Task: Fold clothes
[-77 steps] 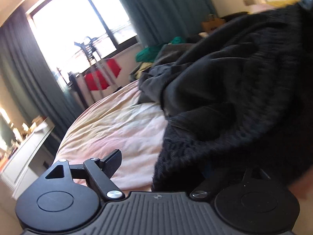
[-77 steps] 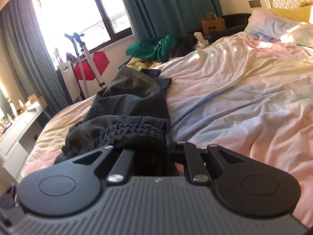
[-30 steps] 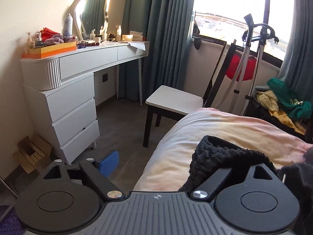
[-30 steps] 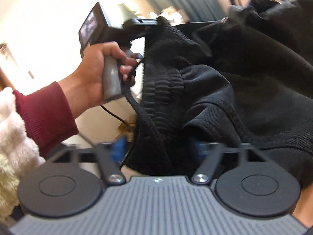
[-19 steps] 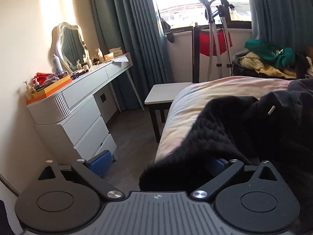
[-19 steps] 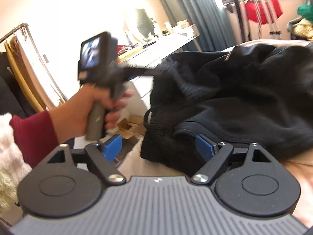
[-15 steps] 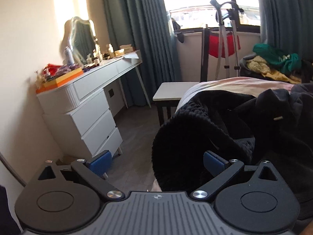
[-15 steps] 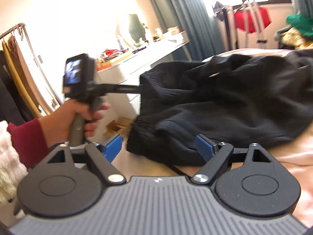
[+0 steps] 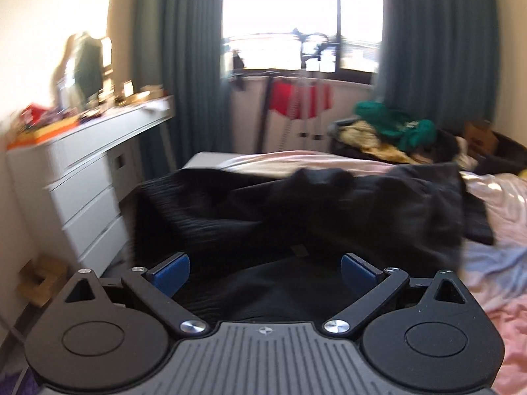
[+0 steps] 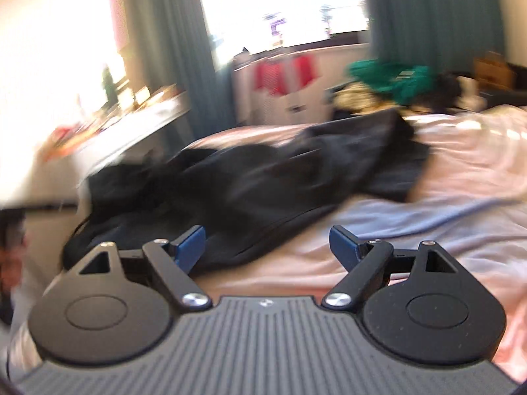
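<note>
Black garment (image 9: pixel 296 217), pink bedsheet (image 10: pixel 461 164), teal curtains (image 9: pixel 184 65)

garment (image 9: pixel 296 217) on bed (image 9: pixel 494 263) | dresser (image 9: pixel 89 177) left of bed | clothes pile (image 9: pixel 392 131) behind bed

Both views look from low over the near end of the bed (image 9: pixel 500 263), along their own fingers and slightly downward, toward the window (image 9: pixel 296 16) on the far wall. The left wrist view sits close above the black garment (image 9: pixel 296 217), nearer the white dresser (image 9: pixel 82 177) side of the bed. The right wrist view sits further from that dresser, over bare sheet, the garment (image 10: pixel 263 181) lying ahead and toward the dresser side. Both share the garment, window, curtains, red item below the sill and green clothes pile (image 10: pixel 392 79).
</note>
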`<state>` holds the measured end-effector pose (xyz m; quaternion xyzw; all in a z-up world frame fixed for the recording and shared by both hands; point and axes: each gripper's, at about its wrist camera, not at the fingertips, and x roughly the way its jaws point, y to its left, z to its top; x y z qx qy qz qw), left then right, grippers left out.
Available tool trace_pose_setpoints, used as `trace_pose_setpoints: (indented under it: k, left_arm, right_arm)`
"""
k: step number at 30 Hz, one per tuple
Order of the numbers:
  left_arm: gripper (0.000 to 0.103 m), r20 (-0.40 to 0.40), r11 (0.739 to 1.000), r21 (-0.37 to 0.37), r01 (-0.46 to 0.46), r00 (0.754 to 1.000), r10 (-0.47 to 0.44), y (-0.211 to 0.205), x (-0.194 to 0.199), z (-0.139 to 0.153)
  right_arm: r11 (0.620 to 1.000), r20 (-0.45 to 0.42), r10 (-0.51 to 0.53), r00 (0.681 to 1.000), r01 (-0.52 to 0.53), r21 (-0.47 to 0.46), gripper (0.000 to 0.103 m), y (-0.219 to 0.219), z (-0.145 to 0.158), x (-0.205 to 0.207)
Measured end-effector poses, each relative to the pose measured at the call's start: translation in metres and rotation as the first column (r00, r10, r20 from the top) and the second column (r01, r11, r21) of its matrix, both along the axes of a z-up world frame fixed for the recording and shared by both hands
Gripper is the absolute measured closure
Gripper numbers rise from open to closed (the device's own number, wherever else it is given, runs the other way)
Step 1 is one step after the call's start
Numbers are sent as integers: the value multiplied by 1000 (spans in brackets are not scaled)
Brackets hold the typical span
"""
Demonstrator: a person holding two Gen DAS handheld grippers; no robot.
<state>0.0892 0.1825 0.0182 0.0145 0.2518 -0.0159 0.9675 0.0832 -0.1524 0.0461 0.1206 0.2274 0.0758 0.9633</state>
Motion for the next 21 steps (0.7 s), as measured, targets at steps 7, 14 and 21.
trace_pose_setpoints:
  k: [7, 14, 21]
  left_arm:
    - [11, -25, 977, 22, 213, 977, -213, -173, 77, -37]
    - [14, -26, 961, 96, 260, 966, -259, -307, 182, -86]
    - [15, -35, 933, 181, 312, 950, -311, -398, 277, -121]
  right_arm:
    - [980, 33, -197, 980, 197, 5, 19, -66, -3, -5]
    - [957, -24, -287, 958, 288, 25, 19, -106, -33, 15]
    - [921, -85, -384, 919, 388, 36, 19, -133, -70, 51]
